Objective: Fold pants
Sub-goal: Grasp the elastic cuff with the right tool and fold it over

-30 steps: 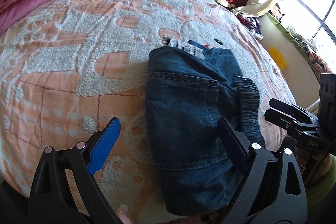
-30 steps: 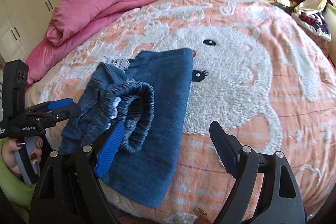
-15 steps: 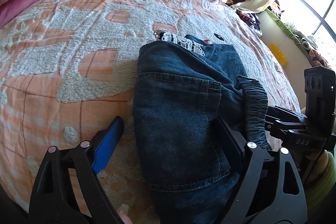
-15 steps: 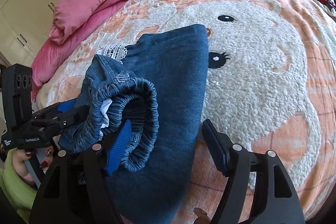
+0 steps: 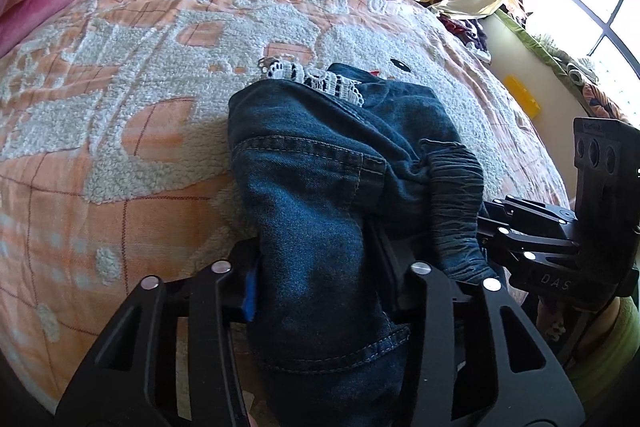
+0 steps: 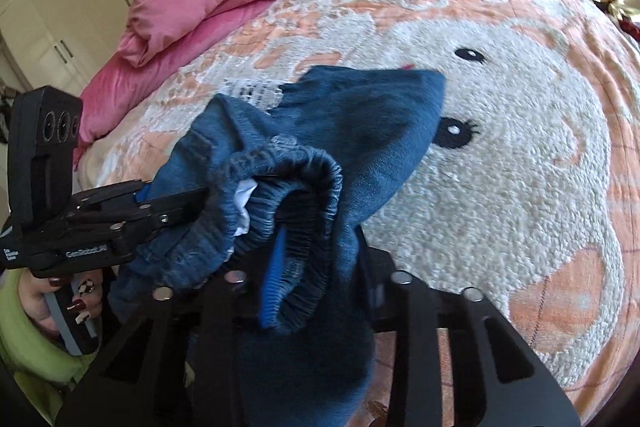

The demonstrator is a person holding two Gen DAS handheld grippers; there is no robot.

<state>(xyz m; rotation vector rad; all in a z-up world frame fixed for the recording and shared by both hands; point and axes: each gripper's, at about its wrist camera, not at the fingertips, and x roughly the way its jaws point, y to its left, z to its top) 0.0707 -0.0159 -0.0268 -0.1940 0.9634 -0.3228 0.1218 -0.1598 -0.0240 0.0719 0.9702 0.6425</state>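
pants [image 5: 320, 195]: soft, limp denim, bunches easily; left gripper [image 5: 320, 279] and right gripper [image 6: 320, 275] have just closed, both pinching the near edge, best held at waistband.

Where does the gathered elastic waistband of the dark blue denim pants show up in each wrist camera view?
Left wrist view: the gathered elastic waistband lies right of centre, running down toward the right claw.
Right wrist view: the waistband loops at centre, above this claw's blue pad.
Shared landmark: the white lace trim at the pants' far edge.
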